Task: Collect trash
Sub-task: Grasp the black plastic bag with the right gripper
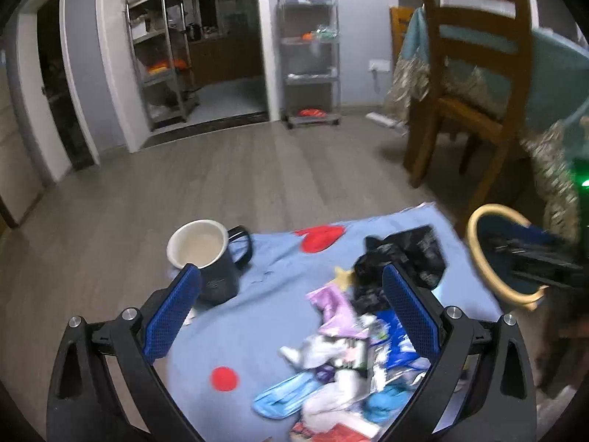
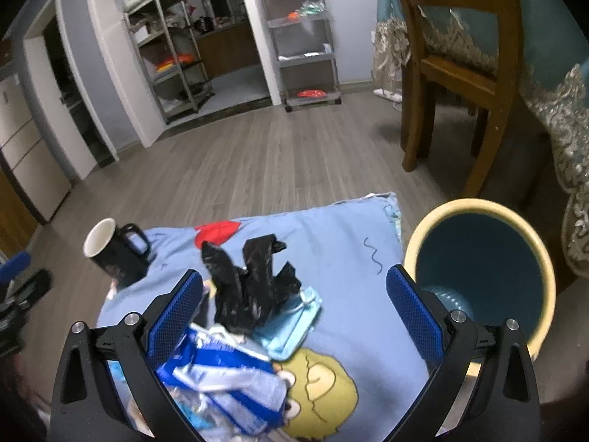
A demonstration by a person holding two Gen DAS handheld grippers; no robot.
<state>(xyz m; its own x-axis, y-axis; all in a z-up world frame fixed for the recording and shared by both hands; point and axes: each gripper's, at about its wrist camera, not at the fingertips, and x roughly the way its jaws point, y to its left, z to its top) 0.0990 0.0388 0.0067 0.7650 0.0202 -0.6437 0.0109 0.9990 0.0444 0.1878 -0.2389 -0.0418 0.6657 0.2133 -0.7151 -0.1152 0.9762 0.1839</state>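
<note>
A pile of trash lies on a light blue cartoon cloth (image 1: pixel 265 316) on the floor: a crumpled black plastic bag (image 1: pixel 405 258) (image 2: pixel 246 287), blue-and-white wrappers (image 2: pixel 224 375) (image 1: pixel 394 346), a purple wrapper (image 1: pixel 335 305), white tissue (image 1: pixel 324 350) and a light blue mask (image 1: pixel 283 394) (image 2: pixel 294 328). A blue bin with a cream rim (image 2: pixel 478 269) (image 1: pixel 493 254) stands at the cloth's right edge. My left gripper (image 1: pixel 291 276) is open above the pile, empty. My right gripper (image 2: pixel 294 280) is open above the black bag, empty.
A black mug with a white inside (image 1: pixel 210 258) (image 2: pixel 117 254) stands on the cloth's left corner. A wooden chair (image 1: pixel 475 73) (image 2: pixel 456 66) and a table with a teal fringed cloth (image 2: pixel 552 55) stand to the right. Metal shelf racks (image 1: pixel 309 55) line the far wall.
</note>
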